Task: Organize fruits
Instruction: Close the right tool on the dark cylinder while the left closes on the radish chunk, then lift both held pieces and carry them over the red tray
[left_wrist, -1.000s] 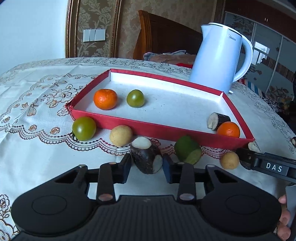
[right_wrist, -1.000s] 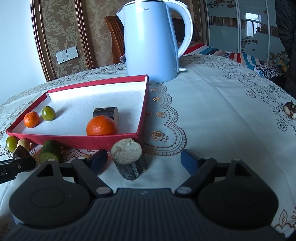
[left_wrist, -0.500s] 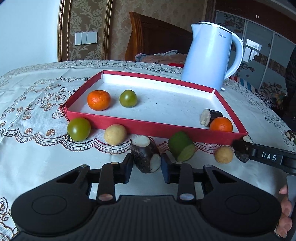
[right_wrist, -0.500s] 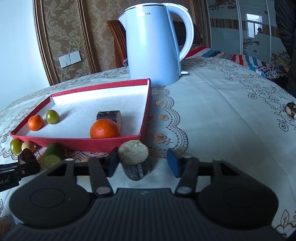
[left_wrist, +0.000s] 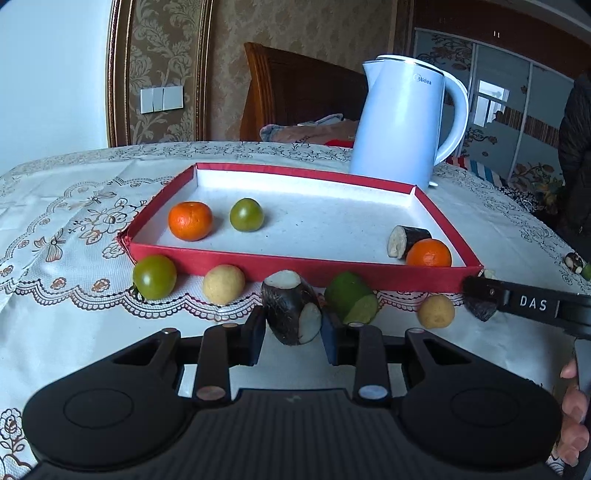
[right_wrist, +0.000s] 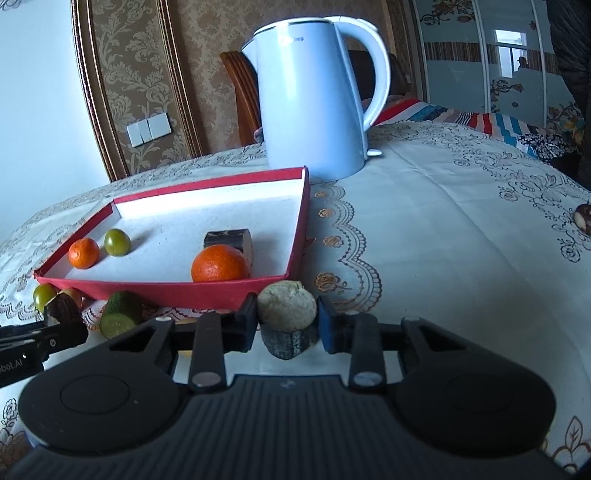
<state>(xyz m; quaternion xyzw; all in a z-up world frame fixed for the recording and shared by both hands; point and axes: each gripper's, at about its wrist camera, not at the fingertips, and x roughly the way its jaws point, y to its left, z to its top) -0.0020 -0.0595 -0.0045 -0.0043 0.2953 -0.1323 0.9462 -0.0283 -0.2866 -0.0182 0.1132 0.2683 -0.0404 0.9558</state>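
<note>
My left gripper (left_wrist: 291, 326) is shut on a dark-skinned chunk with white flesh (left_wrist: 291, 314), held just in front of the red tray (left_wrist: 295, 267). My right gripper (right_wrist: 286, 325) has its jaws closing on a second dark chunk with a pale cut top (right_wrist: 287, 306) by the tray's near right corner, and both pads touch it. Inside the tray lie two oranges (left_wrist: 190, 220) (left_wrist: 428, 253), a green tomato (left_wrist: 246, 215) and a dark chunk (left_wrist: 406, 240). Along the tray's front lie a green tomato (left_wrist: 154, 277), two yellow balls (left_wrist: 223, 284) (left_wrist: 436, 311) and a green cut piece (left_wrist: 351, 297).
A white electric kettle (left_wrist: 402, 122) stands behind the tray's far right corner on the lace tablecloth. Another small dark piece (right_wrist: 583, 218) lies far out to the right. A wooden chair back stands behind the table, and a person's fingers (left_wrist: 572, 406) show at the right edge.
The right gripper's jaws came in from wide apart until they met the pale-topped chunk. The left gripper kept its hold on its dark chunk.
</note>
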